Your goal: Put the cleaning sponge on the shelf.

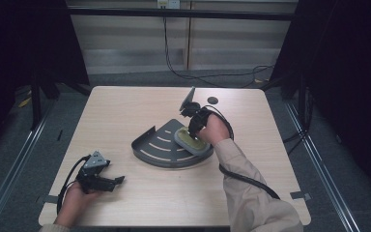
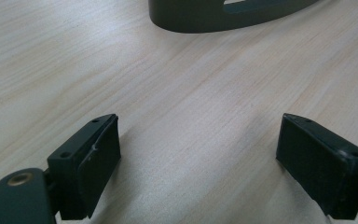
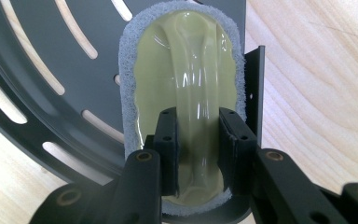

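A dark grey fan-shaped tray (image 1: pixel 155 151) with curved slots lies mid-table. On its right part rests an oval scrubber (image 1: pixel 193 142): a grey felt pad with a glossy yellow-green handle ridge (image 3: pixel 186 60). My right gripper (image 1: pixel 193 126) comes down on it from the far side. In the right gripper view, that gripper (image 3: pixel 199 119) is shut on the ridge, one pad on each side, over the tray (image 3: pixel 51 46). My left gripper (image 1: pixel 117 181) rests near the table's front left corner. It stands open (image 2: pixel 198 154) over bare wood, with the tray's rim (image 2: pixel 205 16) ahead of it.
A small dark round disc (image 1: pixel 212 100) sits on the table beyond the right hand. A black cable (image 1: pixel 198 75) runs along the floor behind the table. Dark frame posts stand at both sides.
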Motion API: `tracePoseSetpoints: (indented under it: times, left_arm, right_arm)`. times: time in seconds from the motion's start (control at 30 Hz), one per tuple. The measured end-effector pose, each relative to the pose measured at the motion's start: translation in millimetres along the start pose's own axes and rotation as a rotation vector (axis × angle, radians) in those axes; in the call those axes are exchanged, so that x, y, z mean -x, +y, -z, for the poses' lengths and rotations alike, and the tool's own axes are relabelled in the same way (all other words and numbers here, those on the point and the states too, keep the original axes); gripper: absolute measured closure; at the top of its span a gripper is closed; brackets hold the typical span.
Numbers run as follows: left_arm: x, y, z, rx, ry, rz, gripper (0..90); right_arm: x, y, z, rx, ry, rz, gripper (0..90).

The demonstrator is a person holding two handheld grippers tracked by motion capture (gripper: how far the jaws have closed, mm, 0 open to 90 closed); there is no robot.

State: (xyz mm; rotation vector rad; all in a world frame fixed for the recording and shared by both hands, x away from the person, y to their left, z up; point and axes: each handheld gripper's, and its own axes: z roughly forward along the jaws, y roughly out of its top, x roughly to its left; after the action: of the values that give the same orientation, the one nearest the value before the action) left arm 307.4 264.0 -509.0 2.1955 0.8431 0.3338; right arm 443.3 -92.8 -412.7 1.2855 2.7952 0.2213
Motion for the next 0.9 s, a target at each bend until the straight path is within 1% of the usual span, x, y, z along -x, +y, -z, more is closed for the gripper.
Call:
tracePoseSetpoints:
  times: [0.03, 0.1, 0.17, 0.2, 0.23, 0.3, 0.33, 0.4, 0.47, 0.57, 0.67, 0.7, 0.73, 0.77, 0.8, 0.9]
  left_arm:
    - [-0.1, 0.0, 0.0, 0.0, 0.001, -0.001, 13.0]
    - [0.0, 0.0, 0.0, 0.0, 0.0, 0.0, 13.0]
    - [0.0, 0.0, 0.1, -0.001, 0.003, -0.001, 13.0]
    - [0.1, 0.0, 0.1, -0.001, 0.001, 0.0, 13.0]
    - [0.0, 0.0, 0.1, -0.001, 0.002, -0.001, 13.0]
    - [0.0, 0.0, 0.1, -0.001, 0.002, -0.001, 13.0]
    - [0.0, 0.0, 0.1, 0.0, 0.002, 0.0, 13.0]
    - [0.1, 0.0, 0.0, 0.0, 0.001, 0.0, 13.0]
    - [0.0, 0.0, 0.1, 0.0, 0.002, -0.001, 13.0]
    - [0.0, 0.0, 0.1, 0.0, 0.002, 0.0, 13.0]
    - [0.0, 0.0, 0.1, 0.0, 0.002, 0.0, 13.0]
    - [0.0, 0.0, 0.1, 0.0, 0.002, 0.0, 13.0]
    - [0.0, 0.0, 0.1, 0.0, 0.002, -0.001, 13.0]
    - [0.0, 0.0, 0.1, 0.0, 0.002, -0.001, 13.0]
    - [0.0, 0.0, 0.1, 0.0, 0.002, 0.0, 13.0]
    - [0.0, 0.0, 0.1, 0.0, 0.002, 0.0, 13.0]
  right_arm:
    - [0.6, -0.1, -1.2, -0.001, -0.001, 0.008, 71.3]
    - [-0.5, -0.1, -2.1, -0.004, -0.01, 0.002, 71.2]
    - [0.1, -0.4, -4.4, -0.005, 0.0, 0.01, 71.2]
    - [-0.7, -0.4, -5.5, -0.011, -0.003, 0.003, 71.2]
    - [-0.6, -0.4, -6.2, -0.011, -0.009, 0.014, 71.2]
    - [-1.0, -0.5, -7.8, -0.014, -0.004, 0.006, 71.2]
    - [-0.3, -1.1, -9.2, -0.002, -0.013, 0.021, 71.2]
    - [-0.2, -0.7, -8.9, -0.022, -0.003, 0.014, 71.2]
    - [0.7, -1.4, -9.4, -0.022, -0.011, 0.024, 71.1]
    - [1.4, -2.8, -11.0, -0.024, -0.008, 0.026, 70.9]
    - [1.6, -3.4, -10.7, -0.043, 0.002, 0.013, 70.5]
    - [1.9, -3.7, -10.5, -0.041, 0.002, 0.012, 70.1]
    - [2.2, -4.2, -11.2, -0.038, 0.012, 0.006, 69.4]
    - [2.5, -4.4, -11.6, -0.047, 0.02, 0.006, 66.9]
    - [2.3, -4.4, -11.9, -0.055, 0.017, 0.002, 65.7]
    - [2.6, -5.2, -11.8, -0.057, 0.017, 0.001, 64.3]
